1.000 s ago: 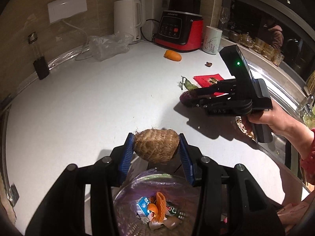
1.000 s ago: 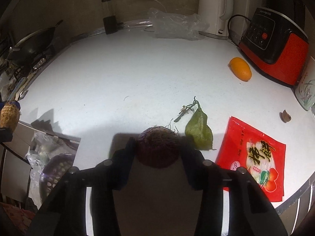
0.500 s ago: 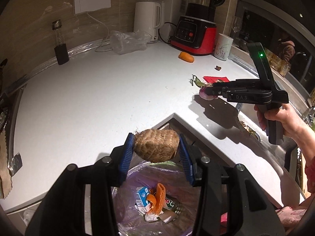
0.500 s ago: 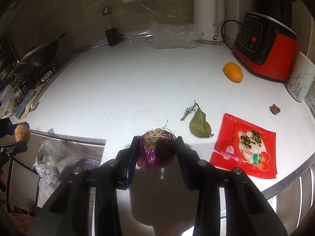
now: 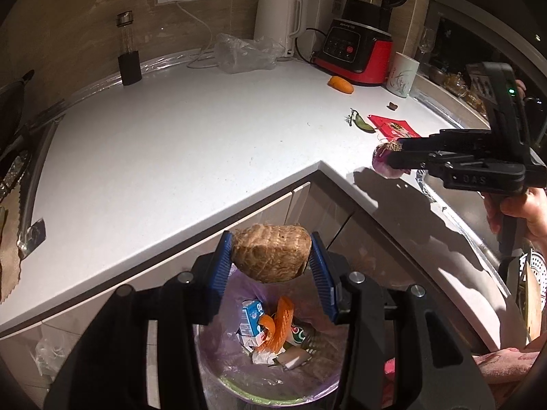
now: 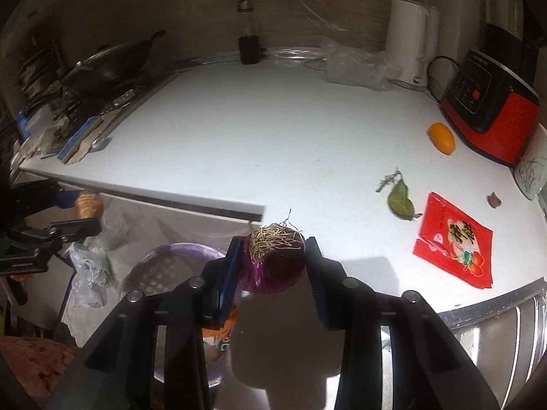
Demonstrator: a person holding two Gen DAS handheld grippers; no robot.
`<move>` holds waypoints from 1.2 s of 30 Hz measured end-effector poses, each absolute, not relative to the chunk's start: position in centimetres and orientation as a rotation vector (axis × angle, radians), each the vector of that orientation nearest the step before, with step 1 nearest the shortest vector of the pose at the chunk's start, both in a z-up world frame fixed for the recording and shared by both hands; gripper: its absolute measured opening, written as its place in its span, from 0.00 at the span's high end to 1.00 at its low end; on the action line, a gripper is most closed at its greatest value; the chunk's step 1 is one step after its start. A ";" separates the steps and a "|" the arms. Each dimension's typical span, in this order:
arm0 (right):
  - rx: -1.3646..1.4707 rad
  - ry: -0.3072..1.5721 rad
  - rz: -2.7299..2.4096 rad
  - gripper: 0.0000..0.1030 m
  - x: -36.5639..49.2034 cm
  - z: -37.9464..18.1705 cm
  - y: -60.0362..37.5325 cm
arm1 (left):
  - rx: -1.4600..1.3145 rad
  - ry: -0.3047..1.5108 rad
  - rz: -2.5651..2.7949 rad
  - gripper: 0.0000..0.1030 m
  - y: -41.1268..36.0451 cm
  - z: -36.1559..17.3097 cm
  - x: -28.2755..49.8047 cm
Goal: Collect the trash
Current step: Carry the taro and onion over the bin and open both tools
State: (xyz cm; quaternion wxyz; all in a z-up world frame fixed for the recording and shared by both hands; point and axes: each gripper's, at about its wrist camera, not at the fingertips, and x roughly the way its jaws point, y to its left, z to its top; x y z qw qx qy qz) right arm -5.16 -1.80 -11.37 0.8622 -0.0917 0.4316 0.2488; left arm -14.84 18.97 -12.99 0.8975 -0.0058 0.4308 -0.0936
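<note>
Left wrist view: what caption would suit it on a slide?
Left tool holding a brown root above the lined trash bin, right tool carrying a purple onion.

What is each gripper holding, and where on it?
Left gripper: brown root, pinched by its sides. Right gripper: purple onion, by its sides, roots up.

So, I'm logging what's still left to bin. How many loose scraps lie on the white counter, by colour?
Orange: 1, the orange oval fruit
Green: 1, the green pod with stem
Red: 1, the flat red snack packet
Brown: 1, the small brown shell bit
Total: 4
</note>
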 end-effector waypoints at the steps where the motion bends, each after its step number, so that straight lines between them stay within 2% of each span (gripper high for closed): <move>1: -0.205 0.907 0.545 0.63 -6.0 -11.2 -1.1 | -0.013 0.892 -0.188 0.57 19.2 -13.0 -15.1; 7: -0.250 0.981 0.674 0.63 -10.2 -13.1 3.4 | -0.023 0.889 -0.160 0.57 20.1 -13.1 -15.9; 15: -0.311 1.147 0.730 0.63 -11.8 -20.4 8.0 | -0.029 0.902 -0.123 0.57 21.2 -13.5 -17.0; 17: -0.340 1.172 0.728 0.58 -12.1 -21.6 8.8 | -0.030 0.904 -0.115 0.57 21.4 -13.5 -17.3; 19: -0.351 1.196 0.724 0.23 -12.2 -22.4 9.4 | -0.034 0.906 -0.107 0.57 21.5 -13.6 -17.6; 23: -0.360 1.181 0.730 0.20 -12.8 -22.1 9.5 | -0.034 0.910 -0.097 0.57 21.8 -13.7 -18.1; 27: -0.351 1.163 0.720 0.13 -12.7 -21.3 9.3 | -0.033 0.917 -0.093 0.57 21.8 -13.9 -18.3; 33: -0.326 1.147 0.708 0.12 -12.3 -20.4 8.5 | -0.026 0.920 -0.100 0.57 21.5 -13.9 -18.6; 36: -0.317 1.134 0.693 0.07 -12.4 -19.7 8.1 | -0.024 0.929 -0.105 0.57 21.4 -14.3 -18.7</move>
